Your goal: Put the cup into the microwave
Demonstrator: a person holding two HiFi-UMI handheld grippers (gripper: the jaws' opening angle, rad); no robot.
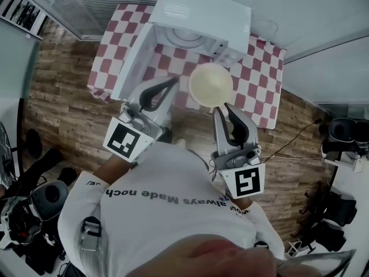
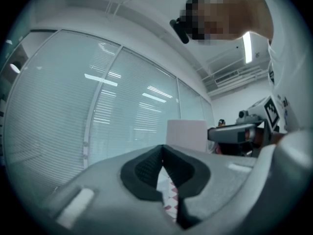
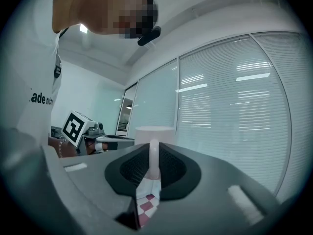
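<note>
A cream cup [image 1: 210,84] hangs above the checkered table's front edge, just in front of the white microwave [image 1: 202,16]. The microwave's door [image 1: 134,62] stands swung open to the left, showing the turntable [image 1: 185,36] inside. My right gripper [image 1: 223,105] is shut on the cup's handle [image 3: 153,160], and the cup's body [image 3: 154,132] rises just beyond the jaws. My left gripper [image 1: 172,85] is held left of the cup, near the open door. Its jaws [image 2: 163,153] are shut with nothing between them.
The table [image 1: 259,79] wears a red-and-white checkered cloth and stands on a wooden floor [image 1: 63,97]. Window blinds [image 1: 98,4] run behind it. Bags and gear lie on the floor at lower left [image 1: 34,212] and at right [image 1: 340,212].
</note>
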